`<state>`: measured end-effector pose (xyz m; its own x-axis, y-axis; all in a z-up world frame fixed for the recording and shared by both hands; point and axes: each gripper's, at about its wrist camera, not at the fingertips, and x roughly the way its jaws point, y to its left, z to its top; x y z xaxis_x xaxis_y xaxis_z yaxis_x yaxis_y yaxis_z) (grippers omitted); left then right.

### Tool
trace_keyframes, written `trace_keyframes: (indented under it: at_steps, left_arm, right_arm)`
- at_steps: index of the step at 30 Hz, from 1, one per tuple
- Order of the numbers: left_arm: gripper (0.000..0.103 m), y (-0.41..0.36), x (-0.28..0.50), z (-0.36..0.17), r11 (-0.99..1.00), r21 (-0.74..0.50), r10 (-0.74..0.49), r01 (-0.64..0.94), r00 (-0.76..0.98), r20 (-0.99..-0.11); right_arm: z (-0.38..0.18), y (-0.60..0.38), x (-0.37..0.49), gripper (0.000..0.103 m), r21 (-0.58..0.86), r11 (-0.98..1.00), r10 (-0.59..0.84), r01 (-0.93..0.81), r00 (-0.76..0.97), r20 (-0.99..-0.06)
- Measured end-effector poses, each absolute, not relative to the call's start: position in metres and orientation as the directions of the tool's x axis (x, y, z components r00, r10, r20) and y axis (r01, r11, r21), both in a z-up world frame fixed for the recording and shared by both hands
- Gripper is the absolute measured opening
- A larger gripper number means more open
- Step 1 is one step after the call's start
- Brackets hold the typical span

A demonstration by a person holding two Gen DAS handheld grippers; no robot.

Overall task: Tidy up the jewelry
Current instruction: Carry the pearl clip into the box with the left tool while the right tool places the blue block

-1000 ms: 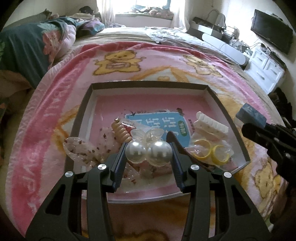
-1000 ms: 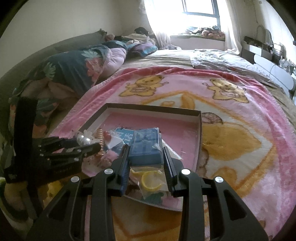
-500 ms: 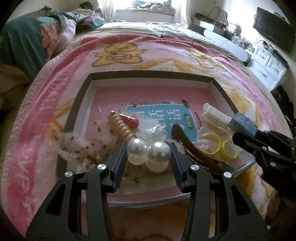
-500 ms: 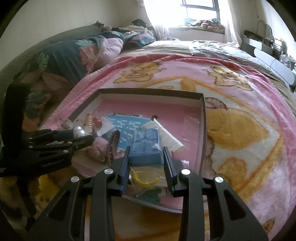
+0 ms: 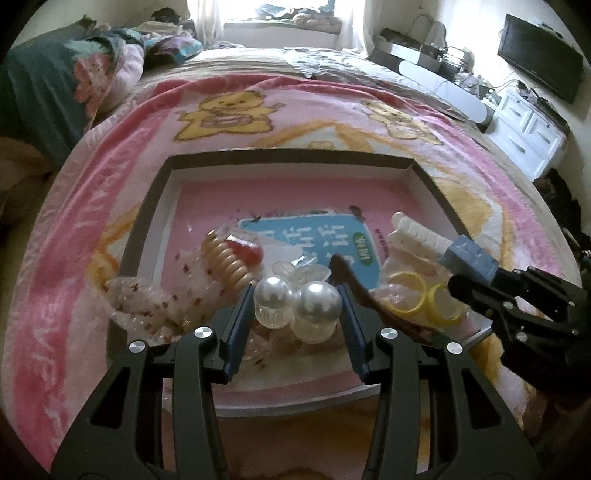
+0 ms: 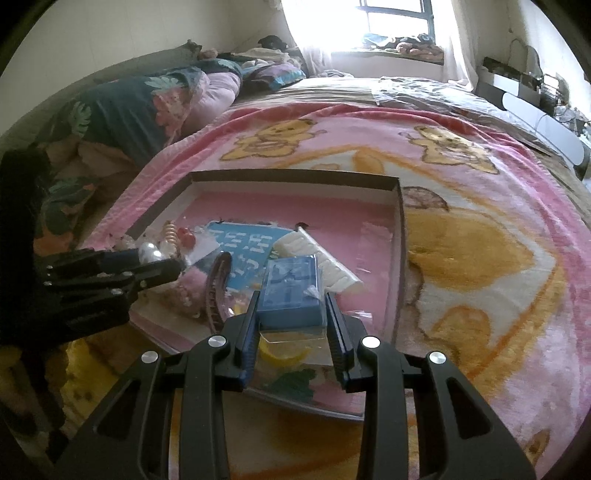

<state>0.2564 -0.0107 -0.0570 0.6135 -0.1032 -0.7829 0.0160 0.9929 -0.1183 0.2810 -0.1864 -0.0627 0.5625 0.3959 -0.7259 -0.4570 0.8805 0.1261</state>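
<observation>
From the left wrist view, the left tongs (image 5: 297, 308) are clamped on a double pearl hair ornament (image 5: 297, 301), its two pearls side by side between the blue pads, held just above the near edge of the shallow box tray (image 5: 288, 157). This view alone shows, from left to right in the tray, a clear speckled bow (image 5: 147, 299), a coiled beige hair tie (image 5: 227, 262), a red piece (image 5: 245, 251), a brown hair clip (image 5: 354, 284), yellow rings (image 5: 408, 297) in a clear bag, and a white comb clip (image 5: 417, 232). The right wrist view shows what is only an end at the right edge there: the right tongs (image 6: 291, 306) are clamped on a small blue box (image 6: 291, 293) by its two long sides, low over the tray's near right part, just above the yellow rings and beside the white comb clip. The tray lies on a pink bear-printed blanket (image 6: 461, 258) spread over a bed; a dark floral quilt (image 6: 122, 107) is heaped at the left, a bright window (image 6: 395, 22) stands at the far end, and the left wrist view adds a white drawer unit (image 5: 532, 129) and a wall-mounted screen (image 5: 539, 59) at the right. Compared with a second ago, the blue box has sunk lower toward the tray, and the brown hair clip now lies uncovered, while the pearl ornament has barely shifted.
</observation>
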Motion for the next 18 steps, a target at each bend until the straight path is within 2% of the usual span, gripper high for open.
trace_keyframes:
  at_steps: [9, 12, 15, 18]
  left_arm:
    - [0.037, -0.017, 0.27, -0.059, 0.992, -0.121, -0.114, 0.028, 0.6, -0.792]
    - [0.037, -0.018, 0.272, -0.06, 0.993, -0.119, -0.112, 0.028, 0.596, -0.796]
    - [0.038, -0.018, 0.272, -0.059, 0.993, -0.118, -0.112, 0.028, 0.594, -0.797]
    - [0.044, -0.019, 0.272, -0.058, 0.993, -0.115, -0.109, 0.029, 0.596, -0.796]
  right_arm:
    - [-0.069, -0.191, 0.284, 0.036, 0.141, 0.881, 0.398, -0.451, 0.547, -0.737]
    - [-0.068, -0.191, 0.282, 0.047, 0.14, 0.881, 0.397, -0.451, 0.545, -0.739]
    - [-0.065, -0.191, 0.28, 0.051, 0.141, 0.88, 0.4, -0.453, 0.549, -0.734]
    - [-0.062, -0.194, 0.277, 0.062, 0.139, 0.882, 0.399, -0.45, 0.559, -0.727]
